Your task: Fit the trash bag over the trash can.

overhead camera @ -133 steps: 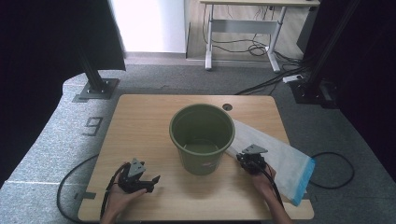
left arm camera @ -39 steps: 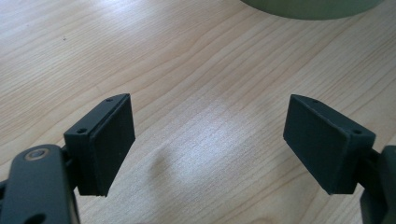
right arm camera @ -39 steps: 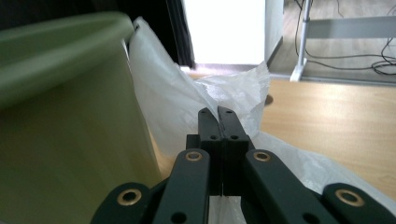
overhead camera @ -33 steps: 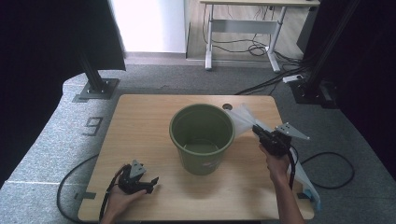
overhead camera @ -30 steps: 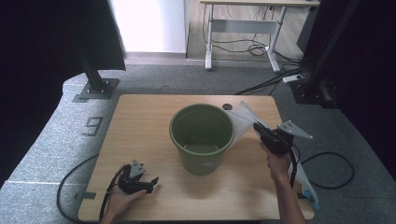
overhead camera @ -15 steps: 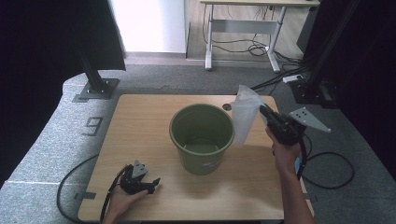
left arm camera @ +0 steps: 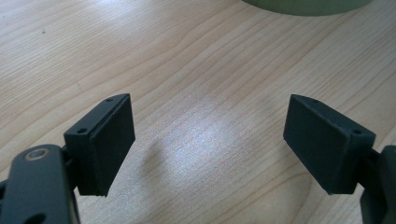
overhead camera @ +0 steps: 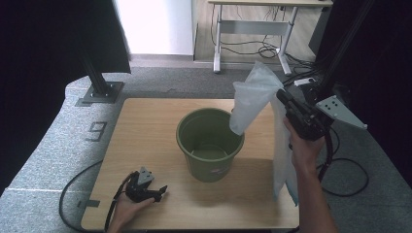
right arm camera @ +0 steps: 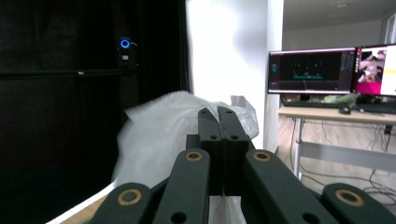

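A green bucket point(overhead camera: 210, 143) stands upright in the middle of the wooden table point(overhead camera: 145, 131), and its base edge point(left arm camera: 308, 4) shows at the top of the left gripper view. My right gripper point(overhead camera: 283, 96) is raised high to the right of the bucket, shut on a white plastic bag point(overhead camera: 255, 94). One flap of the bag droops over the bucket's right rim; the rest hangs down past the hand toward the table's right side. The bag point(right arm camera: 159, 135) bulges just beyond the closed jaws. My left gripper point(overhead camera: 158, 191) lies open on the table near the front left; its pads point(left arm camera: 109, 140) have bare wood between them.
A black cable point(overhead camera: 77, 194) trails off the table's front left. Another cable point(overhead camera: 340, 170) loops on the floor at the right. A desk frame point(overhead camera: 252, 29) stands behind the table. A black stand base point(overhead camera: 102, 92) sits at the back left. Monitors point(right arm camera: 331, 70) glow on a far desk.
My right gripper has lifted the bag from the table's right side, up and back, until it hangs above the bucket's right rim. The left gripper has stayed still.
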Demonstrator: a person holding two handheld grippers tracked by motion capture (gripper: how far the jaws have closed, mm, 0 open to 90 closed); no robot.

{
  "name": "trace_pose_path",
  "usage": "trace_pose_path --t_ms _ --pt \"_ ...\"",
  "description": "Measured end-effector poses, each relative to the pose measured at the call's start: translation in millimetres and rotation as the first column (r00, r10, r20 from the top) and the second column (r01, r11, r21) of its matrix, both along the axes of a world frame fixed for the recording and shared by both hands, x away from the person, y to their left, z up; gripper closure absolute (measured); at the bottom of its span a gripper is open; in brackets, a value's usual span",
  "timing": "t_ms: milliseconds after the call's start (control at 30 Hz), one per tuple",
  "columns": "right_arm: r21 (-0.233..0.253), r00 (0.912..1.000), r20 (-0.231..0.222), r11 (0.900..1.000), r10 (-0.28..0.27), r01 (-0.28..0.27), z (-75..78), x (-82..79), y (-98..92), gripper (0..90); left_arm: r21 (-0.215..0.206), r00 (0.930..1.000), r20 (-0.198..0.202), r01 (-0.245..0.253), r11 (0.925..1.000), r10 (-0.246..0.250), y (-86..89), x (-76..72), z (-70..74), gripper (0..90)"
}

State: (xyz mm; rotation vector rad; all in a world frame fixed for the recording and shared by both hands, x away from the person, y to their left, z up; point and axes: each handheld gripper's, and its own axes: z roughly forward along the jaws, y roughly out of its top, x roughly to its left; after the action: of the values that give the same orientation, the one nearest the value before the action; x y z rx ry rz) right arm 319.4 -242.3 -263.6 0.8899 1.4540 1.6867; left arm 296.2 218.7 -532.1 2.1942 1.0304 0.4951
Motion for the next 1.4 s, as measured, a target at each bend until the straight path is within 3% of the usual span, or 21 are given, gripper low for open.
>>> trace_pose_path --t_ms 67,167,300,533,733,767,800,900,933,967,1067,1167,1267,1367,1400 --pt "-0.012 0.9999 0.003 1.0 0.015 -0.015 -0.2 -1.9 6.6 88.7 0.001 1.0 0.0 0.0 1.0 0.0 0.0 0.0 -0.2 16.5" --pt "-0.048 0.9991 -0.009 0.998 0.043 -0.043 -12.2 -3.7 21.2 88.7 0.003 1.0 -0.002 0.001 1.0 -0.001 0.1 0.1 -0.3 16.5" --pt "-0.087 0.9933 -0.058 0.991 0.1 -0.105 -41.4 -4.3 44.2 88.7 0.006 1.0 -0.004 0.001 1.0 -0.001 0.0 0.1 -0.8 16.5" --pt "-0.162 0.9757 -0.141 0.968 0.168 -0.19 -87.3 -7.4 76.3 88.6 0.004 1.0 -0.004 -0.002 1.0 0.002 -0.7 0.2 -1.6 16.5" --pt "-0.173 0.9521 -0.232 0.955 0.199 -0.242 -112.0 0.3 86.7 88.5 -0.003 1.0 -0.003 -0.006 1.0 0.006 -0.4 0.4 -0.9 16.5" --pt "-0.173 0.9521 -0.232 0.955 0.199 -0.242 -112.0 0.3 86.7 88.5 -0.007 1.0 -0.004 -0.007 0.9999 0.007 -0.2 0.4 -0.8 16.5" --pt "-0.159 0.9414 -0.263 0.953 0.212 -0.258 -118.4 5.5 88.8 88.5 -0.01 0.9999 -0.005 -0.009 0.9999 0.009 0.1 0.5 -0.5 16.5" --pt "-0.145 0.9212 -0.31 0.946 0.235 -0.29 -126.4 12.3 92.3 88.3 -0.015 0.9999 -0.004 -0.011 0.9998 0.011 1.3 1.0 -0.2 16.5" --pt "-0.145 0.9212 -0.31 0.946 0.235 -0.29 -126.4 12.3 92.3 88.3 -0.015 0.9999 -0.004 -0.011 0.9998 0.011 1.3 1.0 -0.2 16.5" --pt "-0.143 0.9114 -0.326 0.94 0.251 -0.311 -130.3 13.4 94.5 86.7 -0.019 0.9998 -0.003 -0.017 0.9997 0.017 2.2 1.5 0.0 16.5" --pt "-0.137 0.899 -0.33 0.928 0.288 -0.348 -130.9 10.2 94.5 73.8 -0.031 0.9998 -0.003 -0.021 0.9993 0.02 2.9 2.1 0.4 16.5" --pt "-0.131 0.9172 -0.287 0.937 0.276 -0.323 -123.7 -1.7 88.4 55.6 -0.041 0.9998 0.004 -0.022 0.9989 0.022 2.5 2.6 1.8 16.6" --pt "-0.104 0.9286 -0.26 0.949 0.264 -0.299 -114.5 -16.1 78.0 40.8 -0.049 0.9997 0.013 -0.023 0.9985 0.023 2.2 3.6 3.7 16.6" --pt "-0.102 0.9402 -0.244 0.958 0.238 -0.269 -109.7 -30.3 65.1 33.4 -0.056 0.9996 0.015 -0.022 0.9982 0.023 2.8 4.8 4.6 16.6" --pt "-0.102 0.9402 -0.244 0.958 0.238 -0.269 -109.7 -30.3 65.1 33.4 -0.056 0.9996 0.015 -0.022 0.9982 0.023 2.8 4.8 4.6 16.6"
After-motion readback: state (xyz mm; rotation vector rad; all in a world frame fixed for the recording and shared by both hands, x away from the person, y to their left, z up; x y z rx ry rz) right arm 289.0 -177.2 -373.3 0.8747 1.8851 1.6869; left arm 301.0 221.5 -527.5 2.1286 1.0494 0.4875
